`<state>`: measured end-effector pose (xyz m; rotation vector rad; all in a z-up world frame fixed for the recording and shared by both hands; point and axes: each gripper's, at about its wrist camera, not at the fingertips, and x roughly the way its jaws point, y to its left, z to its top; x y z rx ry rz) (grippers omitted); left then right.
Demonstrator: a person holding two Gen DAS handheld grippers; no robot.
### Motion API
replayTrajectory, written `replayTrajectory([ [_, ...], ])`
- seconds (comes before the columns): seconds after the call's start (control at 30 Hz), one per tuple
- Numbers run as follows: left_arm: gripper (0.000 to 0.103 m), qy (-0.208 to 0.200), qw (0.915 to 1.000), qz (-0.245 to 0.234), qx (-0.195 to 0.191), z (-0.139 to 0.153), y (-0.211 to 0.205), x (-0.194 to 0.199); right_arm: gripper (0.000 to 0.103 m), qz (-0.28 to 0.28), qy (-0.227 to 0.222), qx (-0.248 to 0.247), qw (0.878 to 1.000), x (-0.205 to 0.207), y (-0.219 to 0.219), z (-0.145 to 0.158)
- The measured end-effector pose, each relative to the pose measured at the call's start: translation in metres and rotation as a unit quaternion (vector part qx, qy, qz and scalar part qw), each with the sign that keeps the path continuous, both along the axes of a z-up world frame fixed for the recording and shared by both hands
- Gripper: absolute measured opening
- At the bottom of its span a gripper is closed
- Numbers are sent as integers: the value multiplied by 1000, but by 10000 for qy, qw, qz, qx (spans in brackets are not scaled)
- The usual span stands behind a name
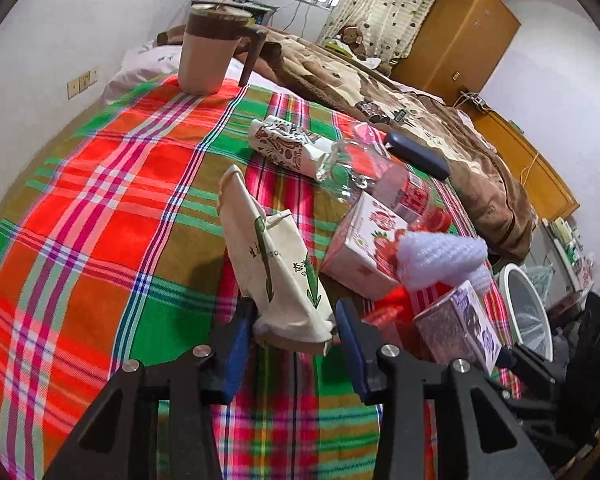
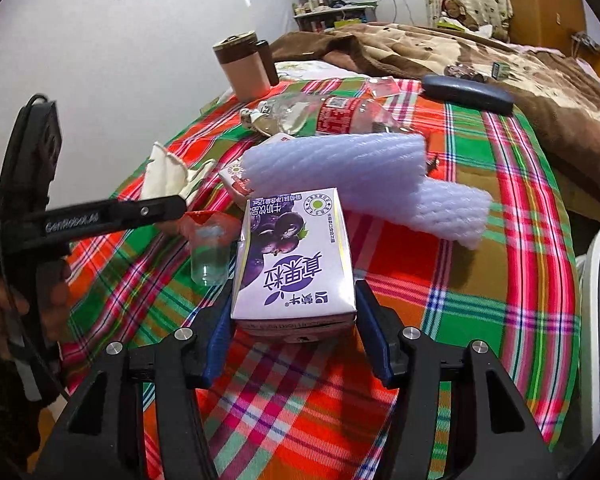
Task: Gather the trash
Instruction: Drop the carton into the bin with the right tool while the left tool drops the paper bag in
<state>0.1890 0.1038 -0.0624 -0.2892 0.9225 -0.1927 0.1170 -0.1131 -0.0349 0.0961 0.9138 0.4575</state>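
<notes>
Covering the bed from edge to edge, a plaid cloth [image 1: 100,200] of red, green and olive carries all the litter, with a brown blanket [image 1: 440,128] bunched beyond it at about two o'clock in the left wrist view. A white bin [image 1: 528,316] stands off the cloth's edge at three o'clock there. A tall beige jug [image 1: 204,52] with a brown lid stands upright on the cloth at twelve o'clock, well apart from the rest.

Next in size, a roll of pale foam netting [image 2: 340,164] lies on the cloth at twelve o'clock from the right gripper [image 2: 294,320], just behind the purple milk carton [image 2: 296,256]. That carton sits directly between the blue pads; they stand wide and close against its two sides, though I cannot tell whether they press on it. A crushed clear bottle [image 2: 332,116] with a red label lies further back, near a dark spectacle case [image 2: 468,94] at one o'clock.

The left gripper [image 1: 296,332] has closed narrowly on a flattened cream carton [image 1: 272,264] printed with green; its lower end is pinched between the pads and the rest leans up and away toward eleven o'clock, its far end lifted off the cloth. A pink strawberry carton [image 1: 360,248] rests at one o'clock from it, and a crumpled patterned wrapper [image 1: 288,148] lies beyond at twelve.

Smallest, a clear plastic cup [image 2: 210,252] stands just left of the purple carton, at ten o'clock from the right gripper.
</notes>
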Motion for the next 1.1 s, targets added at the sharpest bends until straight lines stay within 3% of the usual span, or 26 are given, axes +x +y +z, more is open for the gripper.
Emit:
replayTrajectory([
  [0.3, 42, -277, 9992, -259, 132, 26, -22, -25, 57, -299, -174, -10, 9994, -15, -19, 7],
  [0.5, 42, -567, 9962, -618, 243, 48, -57, -38, 57, -615, -410, -3, 9973, -28, -45, 22],
  [0.6, 42, -772, 9928, -798, 448, 57, -80, -44, 57, -802, -488, -56, 9956, -33, -60, 27],
  [0.87, 42, -857, 9866, -1336, 388, 65, -135, -47, 57, -1435, -608, -91, 9877, -49, -111, 37],
  [1.1, 42, -860, 9758, -1970, 410, 63, -201, -47, 58, -1983, -672, -272, 9775, -62, -151, 41],
])
